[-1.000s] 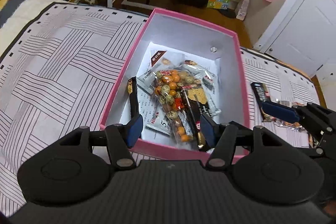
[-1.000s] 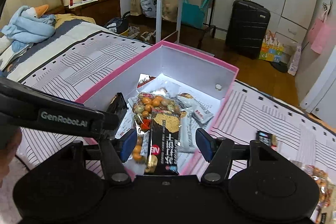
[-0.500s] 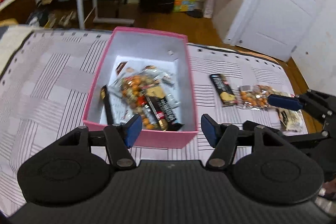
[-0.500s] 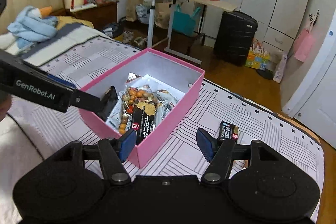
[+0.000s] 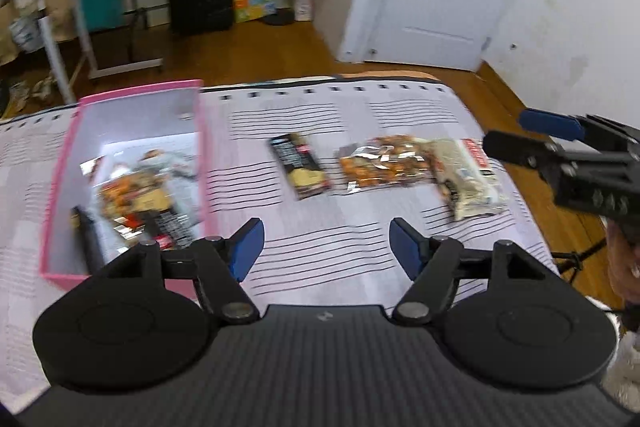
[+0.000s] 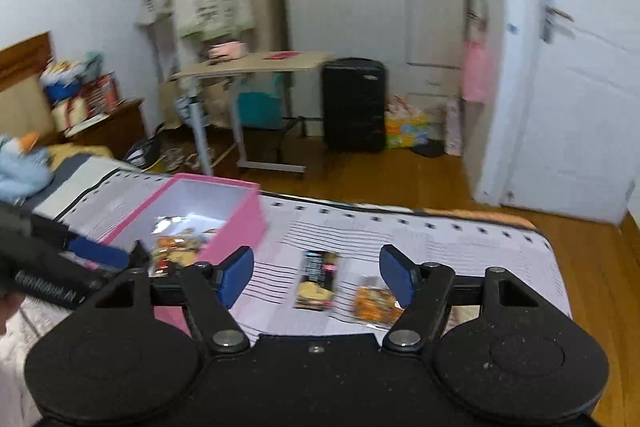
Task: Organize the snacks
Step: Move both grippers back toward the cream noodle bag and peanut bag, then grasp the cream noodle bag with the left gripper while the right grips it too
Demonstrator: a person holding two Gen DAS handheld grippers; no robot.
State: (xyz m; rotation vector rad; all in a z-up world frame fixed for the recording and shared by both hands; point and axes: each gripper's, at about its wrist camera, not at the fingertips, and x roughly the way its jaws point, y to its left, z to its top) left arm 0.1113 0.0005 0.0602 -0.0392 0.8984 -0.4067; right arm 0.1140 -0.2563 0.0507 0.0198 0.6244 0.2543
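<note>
Both the left gripper (image 5: 326, 247) and the right gripper (image 6: 316, 277) are held empty, jaws just spread wider, above the bed (image 5: 360, 243) beside the pink box (image 5: 60, 187) of snacks.

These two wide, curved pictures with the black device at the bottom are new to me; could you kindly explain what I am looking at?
No robot here: a person carries a hand-held two-finger tool in each hand, each with a fisheye camera looking along its blue-padded fingers. One picture is from the left tool, the other from the right tool. Both are open and hold nothing; their jaws have just been opening. Below is a bed with a striped cover. On it stands a pink box already holding snacks. Beside it lie three more: a black packet, a clear nut bag and a pale packet.
</note>
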